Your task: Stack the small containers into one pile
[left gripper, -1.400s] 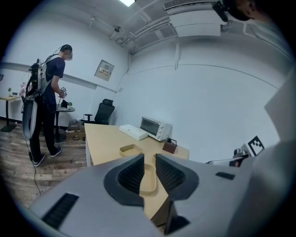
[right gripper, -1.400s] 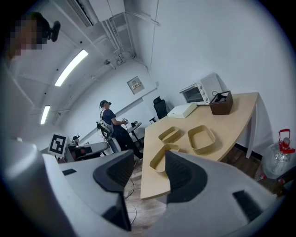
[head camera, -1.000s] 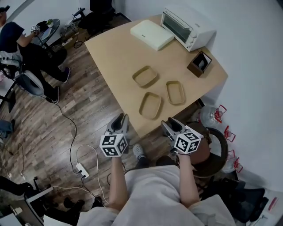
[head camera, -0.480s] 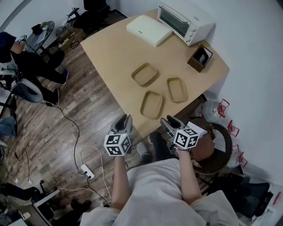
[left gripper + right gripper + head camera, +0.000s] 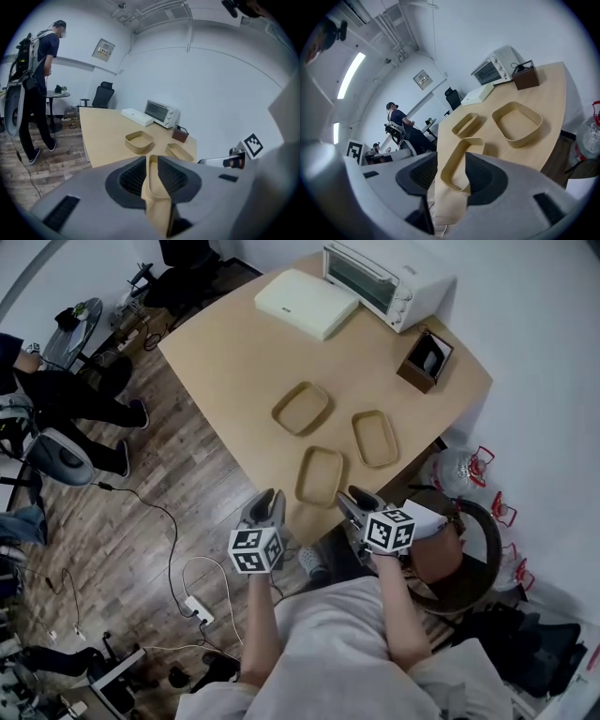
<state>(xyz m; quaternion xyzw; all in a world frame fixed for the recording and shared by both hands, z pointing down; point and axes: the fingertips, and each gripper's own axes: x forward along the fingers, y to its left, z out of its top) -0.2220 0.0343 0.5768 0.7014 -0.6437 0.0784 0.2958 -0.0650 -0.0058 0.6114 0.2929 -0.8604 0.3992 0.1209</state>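
**A:** Head view first, and nothing is stacked yet. Three small containers lie open-side up on the counter [image 5: 225, 352], each one apart from the others.

**B:** Where are they, going by the toaster oven [image 5: 375, 276]?

**A:** All three are well out from it, toward the person's edge of the counter. The left container [image 5: 302, 408] and the right container [image 5: 375, 438] lie side by side. The near container [image 5: 320, 475] is the farthest from the toaster oven, just short of the counter's edge.

**B:** So the whole job is still to do?

**A:** I'd say so. One has to go into another, then that pair into the third, or something like it.

**B:** And the hands?

**A:** Both are held out in front of the body, off the counter on the side away from the toaster oven, with each gripper tilted a little downward. The left gripper [image 5: 264, 510] shows a narrow gap between its jaws and holds nothing. In the left gripper view, only the near container's rim shows through that gap.

**B:** And the right?

**A:** The right gripper [image 5: 356, 506] stands wider. Its jaws have just been closing a touch, with nothing between the pads. The right gripper view lines up on the near container, but it isn't touching it.
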